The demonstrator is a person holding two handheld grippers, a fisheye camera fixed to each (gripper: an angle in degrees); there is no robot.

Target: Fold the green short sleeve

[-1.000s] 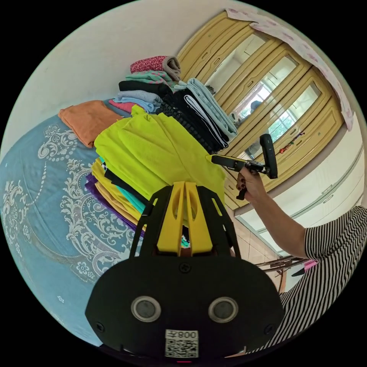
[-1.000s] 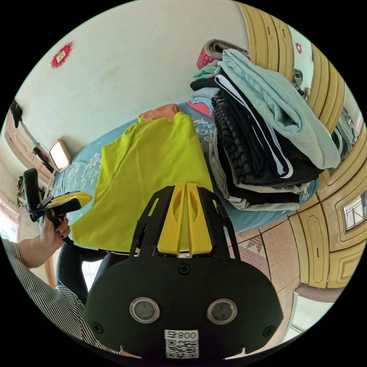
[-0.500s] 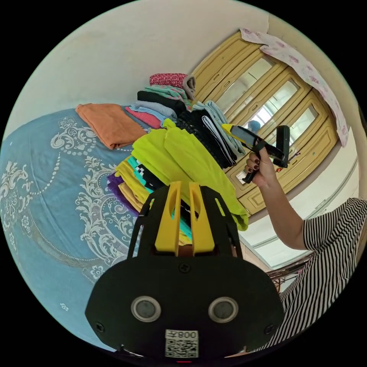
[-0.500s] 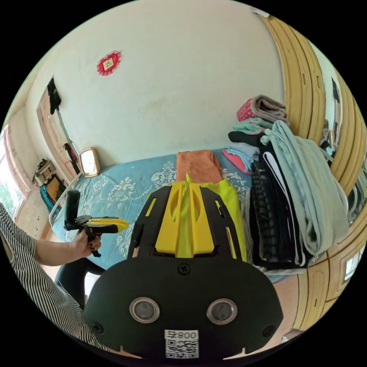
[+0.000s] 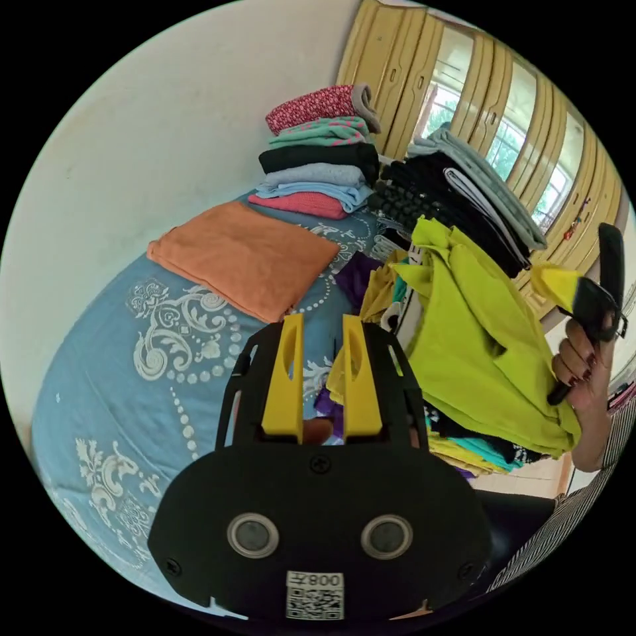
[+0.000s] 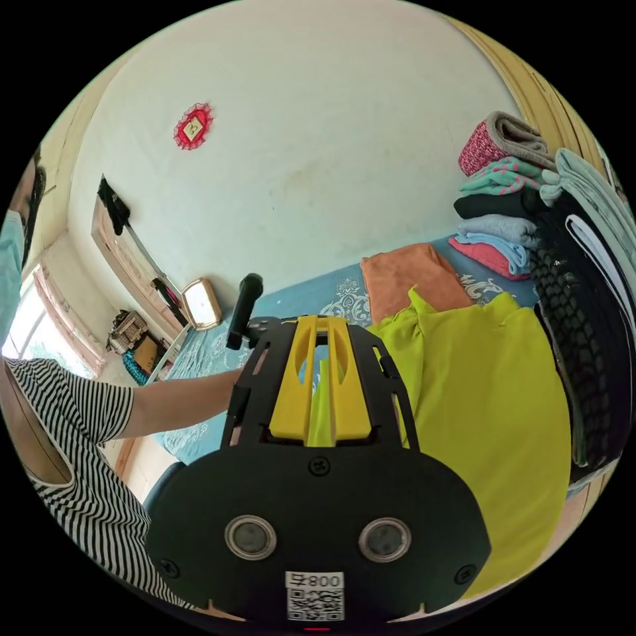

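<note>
The green shirt (image 6: 490, 424) lies draped over a clothes pile (image 5: 464, 444) on the bed (image 5: 99, 371); the right tool (image 6: 322, 377) pinches a fold of it; the left tool (image 5: 319, 371), spread and empty, sits just beside its edge.

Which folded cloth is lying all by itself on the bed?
The orange cloth. It lies flat and alone on the blue bedspread, while the others sit in piles.

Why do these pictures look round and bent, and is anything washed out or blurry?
Both are fisheye views, so straight things bow: in the left gripper view the wardrobe doors curve, and the window reflected in them glares white. In the right gripper view the wall is evenly daylit; the green short sleeve stays sharp, and the edge of the circle stretches.
</note>
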